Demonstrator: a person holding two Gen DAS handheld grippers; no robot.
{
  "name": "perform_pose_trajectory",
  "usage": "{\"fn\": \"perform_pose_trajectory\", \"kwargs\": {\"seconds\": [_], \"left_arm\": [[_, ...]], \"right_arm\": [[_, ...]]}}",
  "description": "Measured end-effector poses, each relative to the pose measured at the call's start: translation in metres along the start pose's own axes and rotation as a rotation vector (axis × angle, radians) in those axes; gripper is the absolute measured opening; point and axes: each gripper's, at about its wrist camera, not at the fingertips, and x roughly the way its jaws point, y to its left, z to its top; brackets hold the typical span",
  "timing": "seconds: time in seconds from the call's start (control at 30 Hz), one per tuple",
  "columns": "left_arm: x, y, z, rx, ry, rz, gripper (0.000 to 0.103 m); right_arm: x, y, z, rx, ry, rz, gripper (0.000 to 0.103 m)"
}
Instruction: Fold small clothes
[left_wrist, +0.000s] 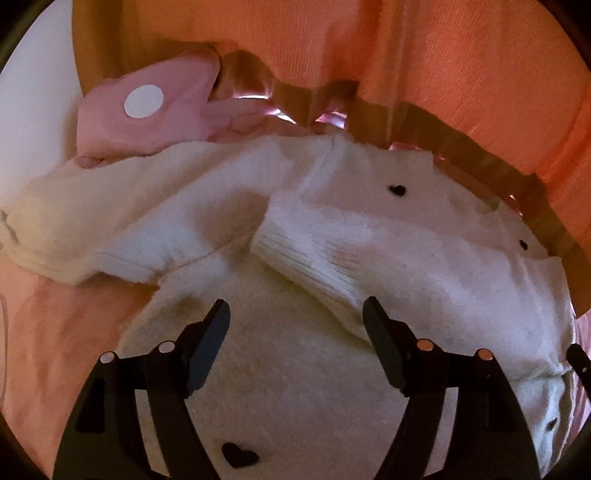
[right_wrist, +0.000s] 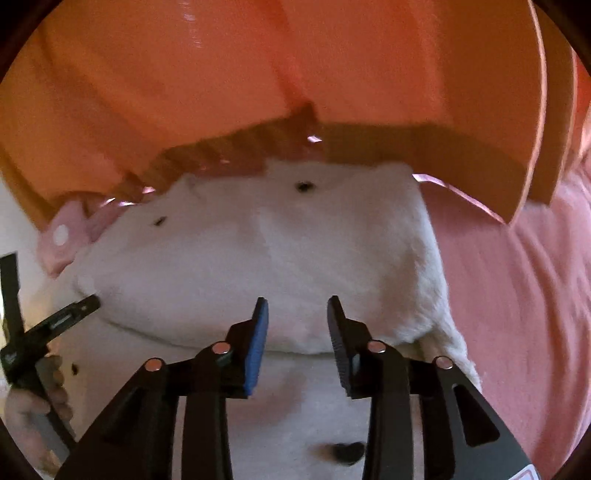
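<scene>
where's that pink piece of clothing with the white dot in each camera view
Left wrist view: the pink garment lies upper left, behind the white fluffy sweater, under the orange curtain.
Right wrist view: the same garment shows small at the left edge, partly hidden behind the sweater.
Shared landmark: the curtain's lower hem just above the sweater.

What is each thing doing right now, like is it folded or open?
White sweater: lying on the pink sheet, sleeves folded in over its body.
Pink garment: bunched up beyond the sweater.
Left gripper: fingers open, holding nothing.
Right gripper: fingers open, holding nothing.
Orange curtain: hanging down.
</scene>
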Motion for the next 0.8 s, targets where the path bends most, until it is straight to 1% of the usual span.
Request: {"fn": "perform_pose_trajectory", "kwargs": {"seconds": [0.03,0.1,0.13,0.17,0.2,0.27,0.3,0.37,0.4,0.47,0.57,0.6,0.67,0.7,0.73,0.77,0.8], "left_arm": [[-0.001,-0.004,-0.001,0.013,0.003,0.002,0.072],[-0.002,-0.009,-0.005,0.043,0.003,0.016,0.072],[-0.002,-0.011,-0.008,0.054,0.001,0.023,0.072],[-0.002,-0.013,-0.009,0.067,0.0,0.034,0.072],[-0.002,-0.014,-0.01,0.076,0.0,0.042,0.073],[-0.002,-0.015,-0.009,0.078,-0.005,0.045,0.073],[-0.002,-0.015,-0.008,0.074,-0.005,0.046,0.074],[-0.002,-0.014,-0.008,0.067,-0.002,0.045,0.074],[-0.002,-0.014,-0.009,0.07,-0.001,0.047,0.074],[-0.003,-0.015,-0.01,0.078,0.0,0.049,0.074],[-0.006,-0.012,-0.006,0.06,-0.007,0.055,0.074],[-0.009,-0.01,-0.005,0.043,-0.019,0.055,0.074],[-0.021,0.003,0.004,-0.025,-0.059,0.041,0.075],[-0.028,0.015,0.01,-0.077,-0.076,0.034,0.084],[-0.036,0.035,0.018,-0.163,-0.097,0.022,0.093],[-0.043,0.053,0.022,-0.242,-0.114,0.012,0.093],[-0.052,0.087,0.026,-0.375,-0.14,-0.004,0.095]], "right_arm": [[0.009,0.008,0.001,-0.021,0.018,-0.007,0.044],[0.04,0.015,-0.006,-0.05,0.109,-0.044,0.045],[0.043,0.016,-0.008,-0.047,0.082,-0.046,0.045],[0.042,0.017,-0.005,-0.042,0.077,-0.048,0.046],[0.037,0.016,-0.002,-0.035,0.069,-0.025,0.047],[0.028,0.02,0.001,-0.029,0.022,0.039,0.047],[0.034,0.024,0.0,-0.046,0.031,0.025,0.05],[0.056,0.023,-0.003,-0.068,0.087,-0.016,0.051],[0.064,0.022,-0.003,-0.066,0.078,-0.017,0.051],[0.06,0.031,0.001,-0.057,0.082,-0.019,0.051],[0.048,0.039,0.012,-0.018,0.034,0.029,0.052],[0.047,0.043,0.015,-0.014,0.025,0.039,0.052],[0.042,0.044,0.015,-0.01,0.004,0.042,0.052],[0.043,0.047,0.015,-0.014,0.001,0.047,0.052],[0.046,0.05,0.015,-0.019,0.005,0.049,0.052],[0.037,0.043,0.009,-0.022,0.007,0.051,0.052],[0.036,0.041,0.005,-0.022,0.011,0.051,0.054]]}}
